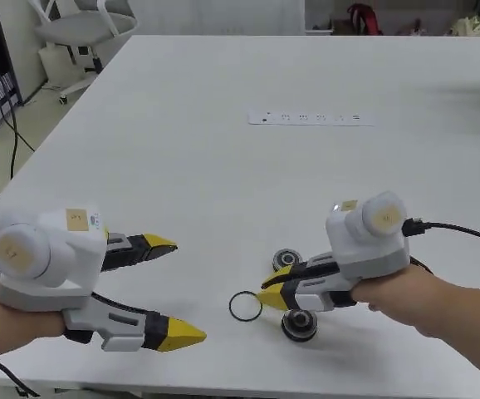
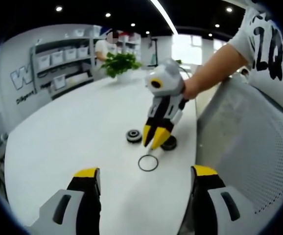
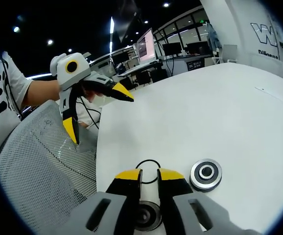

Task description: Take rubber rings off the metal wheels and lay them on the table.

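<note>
Left gripper, jaws wide, empty; right gripper, jaws narrow, empty, above near wheel beside loose ring: I risk skidding that unbraced wheel off the table edge.

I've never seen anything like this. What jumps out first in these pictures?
Two hand-held tools with bright yellow tips hover over a big white table: the left gripper at the near left edge, jaws wide apart, and the right gripper at lower right, jaws nearly together. By the right gripper's tips lie a thin black rubber ring, flat on the table, and two small metal wheels.
</note>
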`<state>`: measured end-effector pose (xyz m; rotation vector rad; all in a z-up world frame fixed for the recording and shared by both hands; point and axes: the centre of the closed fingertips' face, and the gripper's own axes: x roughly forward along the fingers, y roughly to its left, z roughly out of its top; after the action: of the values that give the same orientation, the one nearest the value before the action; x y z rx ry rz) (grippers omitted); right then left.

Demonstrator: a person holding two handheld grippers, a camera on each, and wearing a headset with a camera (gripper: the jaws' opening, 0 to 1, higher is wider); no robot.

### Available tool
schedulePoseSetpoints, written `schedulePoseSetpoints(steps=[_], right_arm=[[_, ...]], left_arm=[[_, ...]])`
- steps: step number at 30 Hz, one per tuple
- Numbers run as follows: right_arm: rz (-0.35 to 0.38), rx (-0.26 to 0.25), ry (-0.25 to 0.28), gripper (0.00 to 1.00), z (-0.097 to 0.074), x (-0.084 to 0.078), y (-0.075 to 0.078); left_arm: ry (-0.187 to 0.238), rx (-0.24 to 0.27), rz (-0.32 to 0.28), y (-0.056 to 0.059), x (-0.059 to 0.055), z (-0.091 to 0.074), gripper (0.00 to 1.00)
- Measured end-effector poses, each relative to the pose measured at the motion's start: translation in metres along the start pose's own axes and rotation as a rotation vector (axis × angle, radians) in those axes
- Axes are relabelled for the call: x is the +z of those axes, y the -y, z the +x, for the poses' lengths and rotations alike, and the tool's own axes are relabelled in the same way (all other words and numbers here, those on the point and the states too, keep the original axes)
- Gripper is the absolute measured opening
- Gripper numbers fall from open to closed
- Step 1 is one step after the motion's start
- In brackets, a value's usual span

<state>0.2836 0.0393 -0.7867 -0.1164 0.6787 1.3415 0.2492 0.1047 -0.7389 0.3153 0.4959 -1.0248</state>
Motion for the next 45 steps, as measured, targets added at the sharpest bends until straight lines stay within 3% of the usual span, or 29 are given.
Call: schedulePoseSetpoints(steps=[12, 21, 30, 45], right_arm=[[0.014, -0.022, 0.073, 0.15, -0.028, 0.016, 0.007], [0.015, -0.042, 0.107, 0.16, -0.049, 0.018, 0.007], [0.007, -0.064, 0.119, 0.17, -0.065, 0.011, 0.014], [-0.009, -0.05, 0.125, 0.22, -0.078, -0.006, 0.003]], left_arm=[[-0.005, -0.025, 0.021, 0.003, 0.01, 0.005, 0.73], [0.002, -0.049, 0.041, 0.006, 0.022, 0.016, 0.72], [0.011, -0.072, 0.056, 0.007, 0.03, 0.026, 0.71], [0.01, -0.118, 0.062, 0.013, 0.036, 0.039, 0.67]])
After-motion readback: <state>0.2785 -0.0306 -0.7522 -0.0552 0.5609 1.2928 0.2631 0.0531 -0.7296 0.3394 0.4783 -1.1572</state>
